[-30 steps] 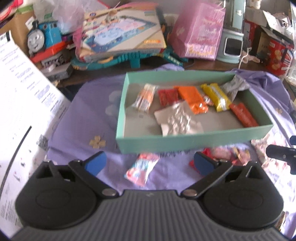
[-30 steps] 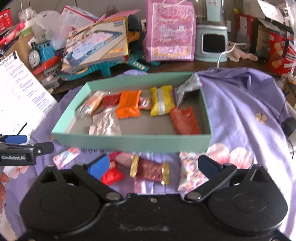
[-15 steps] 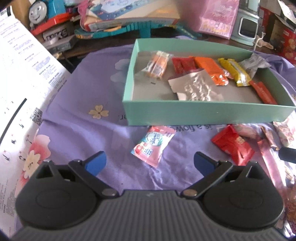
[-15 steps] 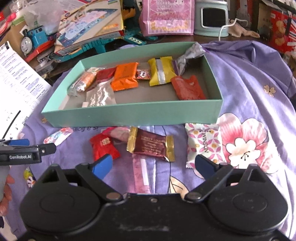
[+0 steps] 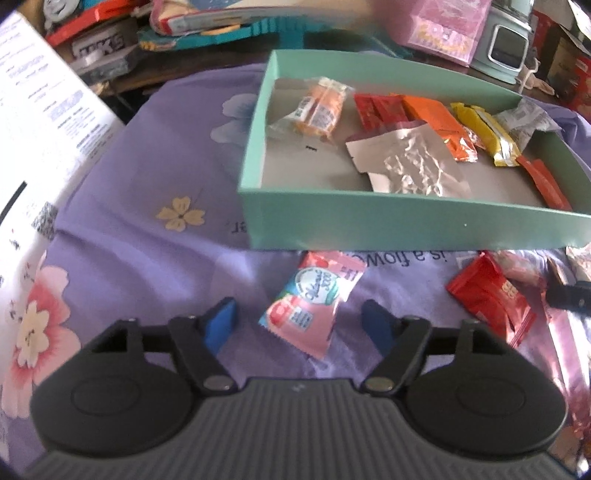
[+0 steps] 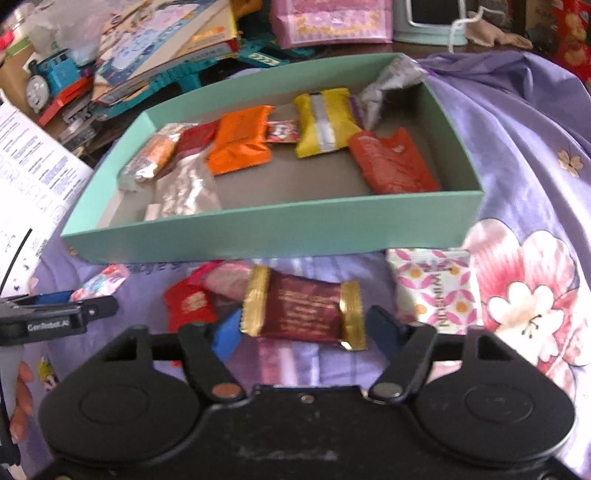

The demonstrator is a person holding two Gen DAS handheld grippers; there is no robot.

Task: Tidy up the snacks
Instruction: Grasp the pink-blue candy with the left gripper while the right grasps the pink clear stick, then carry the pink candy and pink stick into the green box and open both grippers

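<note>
A teal box (image 5: 406, 225) (image 6: 280, 229) holds several snack packets. Loose snacks lie on the purple cloth in front of it. My left gripper (image 5: 301, 323) is open, low over the cloth, with a pink and white candy packet (image 5: 314, 299) between its fingers. My right gripper (image 6: 306, 330) is open around a dark red bar with gold ends (image 6: 306, 308). A red packet (image 5: 491, 295) (image 6: 188, 301) and a white flowered packet (image 6: 436, 291) lie beside them. The left gripper also shows at the left edge of the right wrist view (image 6: 55, 314).
Toys, a blue train (image 6: 48, 79), a game box (image 6: 162, 48) and a pink bag (image 5: 443, 26) crowd the space behind the box. A white printed sheet (image 5: 37, 122) lies at the left. The cloth (image 6: 524, 122) bunches up at the right.
Both grippers have moved down and forward towards the loose snacks. The pink packet now sits between the left fingers and the dark red bar between the right fingers.
</note>
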